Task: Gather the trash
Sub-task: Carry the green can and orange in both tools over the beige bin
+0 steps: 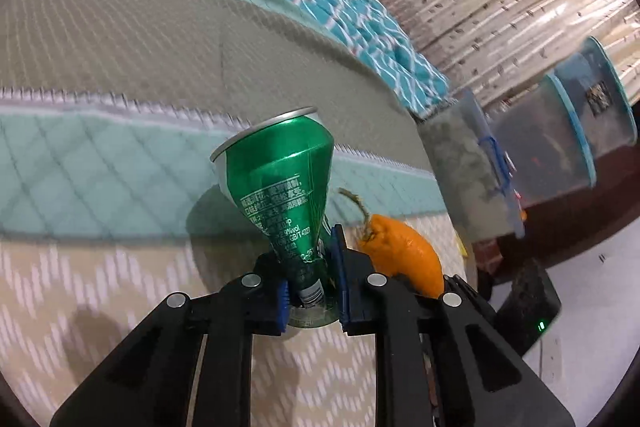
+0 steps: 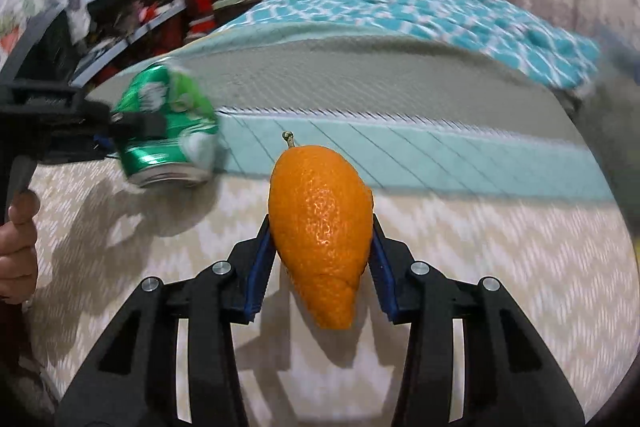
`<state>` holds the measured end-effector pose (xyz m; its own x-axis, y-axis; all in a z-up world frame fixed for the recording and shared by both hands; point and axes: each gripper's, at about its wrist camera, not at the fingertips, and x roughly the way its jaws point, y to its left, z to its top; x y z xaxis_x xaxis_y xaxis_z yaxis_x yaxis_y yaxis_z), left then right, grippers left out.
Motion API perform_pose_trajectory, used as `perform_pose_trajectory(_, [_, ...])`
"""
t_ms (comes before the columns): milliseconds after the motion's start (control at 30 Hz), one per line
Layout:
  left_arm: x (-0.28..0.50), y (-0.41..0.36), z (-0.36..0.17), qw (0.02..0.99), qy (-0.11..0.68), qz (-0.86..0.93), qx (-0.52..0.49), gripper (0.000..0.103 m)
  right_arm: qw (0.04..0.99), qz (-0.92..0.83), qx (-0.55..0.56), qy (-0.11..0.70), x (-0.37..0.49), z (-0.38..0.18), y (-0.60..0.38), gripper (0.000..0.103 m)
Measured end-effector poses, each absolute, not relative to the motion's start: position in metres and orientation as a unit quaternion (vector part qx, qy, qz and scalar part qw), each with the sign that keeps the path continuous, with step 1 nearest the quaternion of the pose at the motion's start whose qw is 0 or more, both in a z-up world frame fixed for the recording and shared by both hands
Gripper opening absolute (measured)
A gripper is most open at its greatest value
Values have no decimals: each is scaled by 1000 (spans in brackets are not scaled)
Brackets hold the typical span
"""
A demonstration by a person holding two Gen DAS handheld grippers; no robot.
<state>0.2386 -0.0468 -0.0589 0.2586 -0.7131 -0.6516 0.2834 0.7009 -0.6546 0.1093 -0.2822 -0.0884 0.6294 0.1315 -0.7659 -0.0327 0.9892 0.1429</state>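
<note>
Left gripper (image 1: 312, 291): clenched on a crushed green can (image 1: 280, 187), pinched at its squashed waist between the blue pads, the wider rim flaring out past the fingertips.
Right gripper (image 2: 320, 267): grasping an orange peel (image 2: 320, 223) between its pads, stem end pointing ahead of the fingers, tapered end hanging toward the palm.
Risk, can: the dented metal looks slick and top-heavy; I reckon a quick swing could twist it out.
Risk, peel: soft and hollow-looking; too hard a squeeze may fold it and let it slide.
Left view only: clear storage bins (image 1: 560, 147) off beyond the right finger.
Right view only: cluttered shelves (image 2: 140, 7) and the person's hand (image 2: 16, 247), far to the left of the fingers.
No trash container is visible in either view.
</note>
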Motion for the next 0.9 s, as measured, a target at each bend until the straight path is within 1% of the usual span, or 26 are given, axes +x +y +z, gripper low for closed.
perform_pose_trajectory(200, [193, -77, -57, 746, 527, -364, -180, 16, 902, -16, 126, 413, 52, -89, -335, 46])
perform_pose_trajectory(433, [161, -140, -46, 731, 528, -414, -126, 16, 907, -58, 145, 390, 17, -79, -376, 46])
perform_pose_trajectory(700, [151, -250, -38, 699, 538, -467, -63, 16, 915, -108, 170, 351, -20, -72, -435, 46])
perform_pose_trajectory(900, [143, -339, -33, 674, 540, -503, -20, 16, 910, -164, 202, 322, -44, -72, -501, 46])
